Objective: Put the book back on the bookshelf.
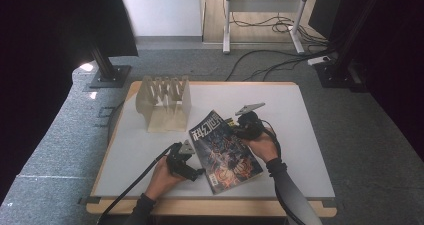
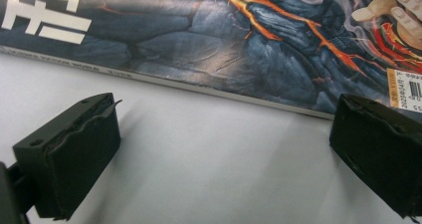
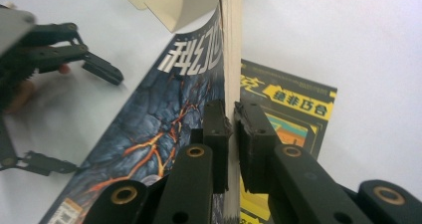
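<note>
Got my right claw (image 3: 232, 122) pinched on the magazine's (image 1: 225, 152) page edge, lifting it off the table (image 1: 300, 135). Left claw (image 2: 219, 149) sits wide open, holding nothing, just beside the spine. Next up I reckon: tip it upright toward the rack (image 1: 164, 104).

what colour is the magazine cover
Dark blue-grey rock with orange lava cracks on the magazine, clearest in the left gripper view.
</note>
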Motion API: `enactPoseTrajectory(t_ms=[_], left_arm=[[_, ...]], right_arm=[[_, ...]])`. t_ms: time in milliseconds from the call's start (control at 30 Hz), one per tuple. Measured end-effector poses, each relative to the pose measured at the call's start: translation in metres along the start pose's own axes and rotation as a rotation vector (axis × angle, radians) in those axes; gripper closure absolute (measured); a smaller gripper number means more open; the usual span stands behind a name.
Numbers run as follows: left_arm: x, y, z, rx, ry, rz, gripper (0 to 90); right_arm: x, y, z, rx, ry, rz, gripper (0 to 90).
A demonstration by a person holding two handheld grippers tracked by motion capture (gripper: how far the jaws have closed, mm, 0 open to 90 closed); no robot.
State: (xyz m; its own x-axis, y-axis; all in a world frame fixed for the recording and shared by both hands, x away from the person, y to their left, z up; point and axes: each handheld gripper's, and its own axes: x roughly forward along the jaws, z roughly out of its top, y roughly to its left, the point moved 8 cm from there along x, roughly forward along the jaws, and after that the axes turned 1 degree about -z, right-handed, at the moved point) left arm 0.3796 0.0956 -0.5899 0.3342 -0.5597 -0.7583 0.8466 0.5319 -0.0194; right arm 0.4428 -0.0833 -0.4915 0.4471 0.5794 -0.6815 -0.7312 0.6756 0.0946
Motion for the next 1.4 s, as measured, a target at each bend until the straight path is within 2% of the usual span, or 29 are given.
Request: enactPoseTrajectory(t_ms=[200, 333, 400, 533, 600, 667, 800, 933, 967, 1067, 1167, 1400], left_arm=[[-0.002, 0.001, 0.0, -0.001, 0.0, -0.006, 0.3], [-0.004, 0.002, 0.001, -0.018, 0.001, -0.022, 0.8], [-0.007, 0.003, 0.003, -0.028, -0.015, -0.038, 0.9], [-0.013, 0.002, 0.014, -0.053, -0.071, -0.096, 2.0], [-0.013, 0.002, 0.02, -0.049, -0.088, -0.113, 2.9], [-0.012, 0.004, 0.027, -0.065, -0.109, -0.126, 3.3], [-0.008, 0.01, 0.038, -0.085, -0.117, -0.144, 3.3], [-0.011, 0.016, 0.05, -0.112, -0.176, -0.17, 4.3], [-0.013, 0.017, 0.053, -0.124, -0.177, -0.179, 4.8], [-0.016, 0.021, 0.059, -0.108, -0.18, -0.141, 5.2], [-0.023, 0.024, 0.068, -0.114, -0.213, -0.138, 6.1], [-0.035, 0.024, 0.088, -0.09, -0.254, -0.111, 7.2]], right_arm=[[-0.015, 0.007, 0.01, -0.022, -0.027, -0.012, 82.5], [-0.027, 0.01, 0.017, -0.039, -0.055, -0.022, 82.5], [-0.033, 0.011, 0.021, -0.047, -0.069, -0.027, 82.5], [-0.045, 0.015, 0.029, -0.064, -0.091, -0.037, 82.5], [-0.049, 0.018, 0.032, -0.073, -0.098, -0.038, 82.6], [-0.053, 0.021, 0.035, -0.083, -0.107, -0.037, 82.5], [-0.059, 0.026, 0.038, -0.094, -0.12, -0.03, 82.6], [-0.063, 0.027, 0.038, -0.094, -0.133, -0.012, 82.5], [-0.063, 0.027, 0.038, -0.092, -0.134, -0.007, 82.5], [-0.067, 0.025, 0.037, -0.085, -0.144, 0.0, 82.5], [-0.072, 0.023, 0.036, -0.073, -0.16, 0.011, 82.5], [-0.084, 0.017, 0.034, -0.061, -0.189, 0.023, 82.5]])
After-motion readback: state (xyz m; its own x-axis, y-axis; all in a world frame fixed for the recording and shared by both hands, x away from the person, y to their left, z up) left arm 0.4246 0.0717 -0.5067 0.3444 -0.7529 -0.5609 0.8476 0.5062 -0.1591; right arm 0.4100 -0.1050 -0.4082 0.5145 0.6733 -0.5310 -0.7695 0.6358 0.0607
